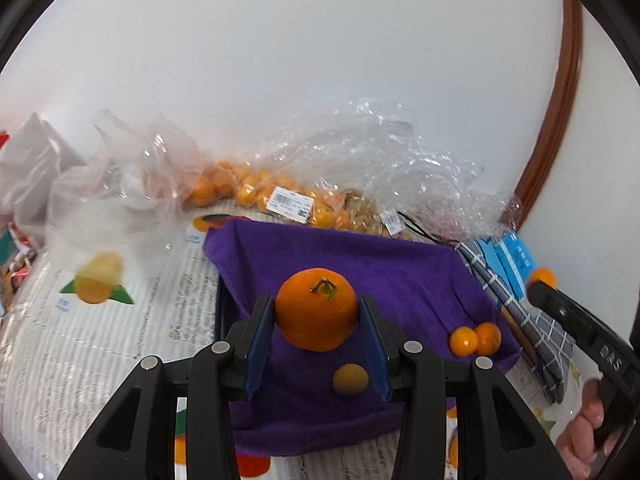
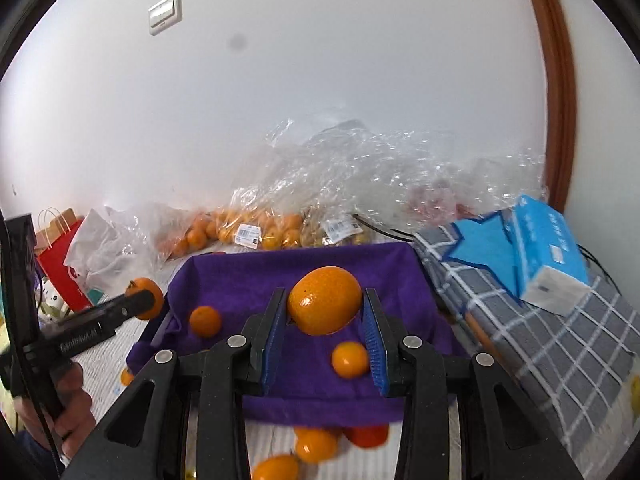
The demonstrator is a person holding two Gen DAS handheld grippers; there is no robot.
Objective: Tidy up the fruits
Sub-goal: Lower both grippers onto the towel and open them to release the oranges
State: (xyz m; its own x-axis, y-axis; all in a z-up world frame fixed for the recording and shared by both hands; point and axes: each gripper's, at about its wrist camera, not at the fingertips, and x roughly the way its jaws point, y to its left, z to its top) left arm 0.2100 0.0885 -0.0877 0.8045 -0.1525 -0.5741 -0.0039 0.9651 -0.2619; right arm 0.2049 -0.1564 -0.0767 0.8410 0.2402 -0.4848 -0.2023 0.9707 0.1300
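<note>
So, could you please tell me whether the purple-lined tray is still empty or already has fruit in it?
Not empty: the tray holds a few small oranges on its purple cloth.

Both views were bright and evenly lit, the white wall (image 1: 320, 80) washed pale with no hard shadows. Fisheye bending curved the brown door frame (image 1: 560, 128) and left black corners around each round picture. Glare sparkled on the crumpled clear plastic bags (image 2: 360, 168) at the far side. In the left wrist view the bag at the far left (image 1: 100, 216) smeared with motion blur, and the printed surface (image 1: 80, 340) there showed streaks. A dark smudge (image 2: 236, 43) sat on the right wrist lens. A small highlight shone on the orange (image 2: 325, 300) in the right claw.
</note>
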